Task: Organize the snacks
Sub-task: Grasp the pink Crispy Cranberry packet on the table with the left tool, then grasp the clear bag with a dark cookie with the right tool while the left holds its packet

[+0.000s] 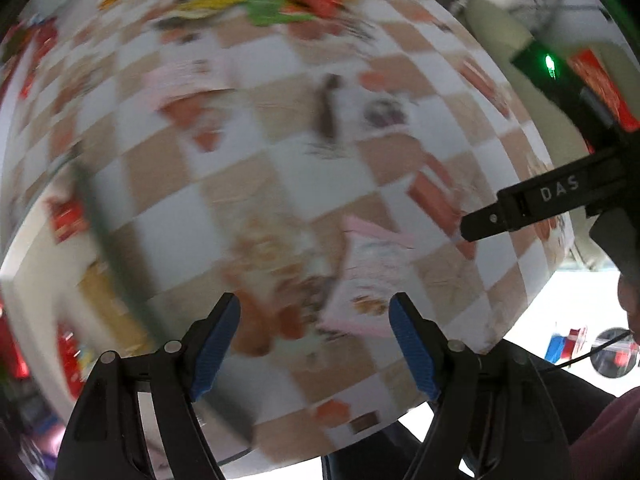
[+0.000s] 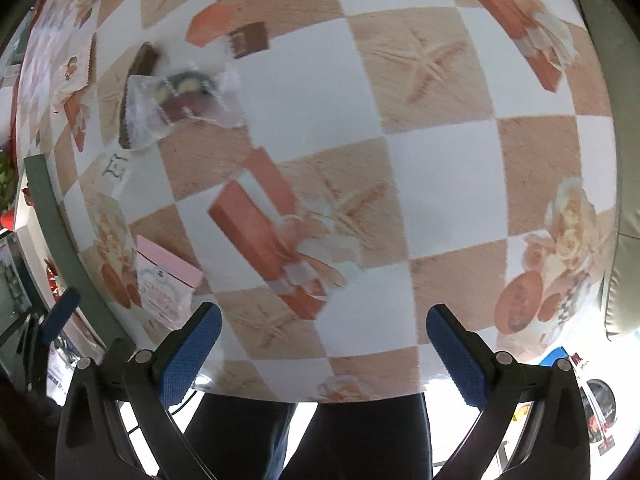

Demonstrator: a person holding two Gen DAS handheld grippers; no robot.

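My left gripper (image 1: 316, 320) is open and empty above the checkered table; its view is blurred by motion. A pink snack packet (image 1: 368, 276) lies just ahead of its fingers. A clear-wrapped pastry (image 1: 380, 112) and a brown bar (image 1: 328, 104) lie further off. Colourful packets (image 1: 276, 4) sit at the far edge. My right gripper (image 2: 322, 336) is open and empty over the near table edge. In the right wrist view the pink packet (image 2: 164, 280) lies to the left, with the clear pastry pack (image 2: 184, 96), the brown bar (image 2: 138, 84) and a small brown square (image 2: 250, 40) beyond.
The tablecloth (image 2: 304, 80) is white and tan checks with printed boxes and starfish. A dark green strip (image 2: 44, 208) borders the table's left edge. The right gripper's black body (image 1: 540, 200) reaches in at the right of the left wrist view. A person's legs (image 2: 352, 436) stand below the near edge.
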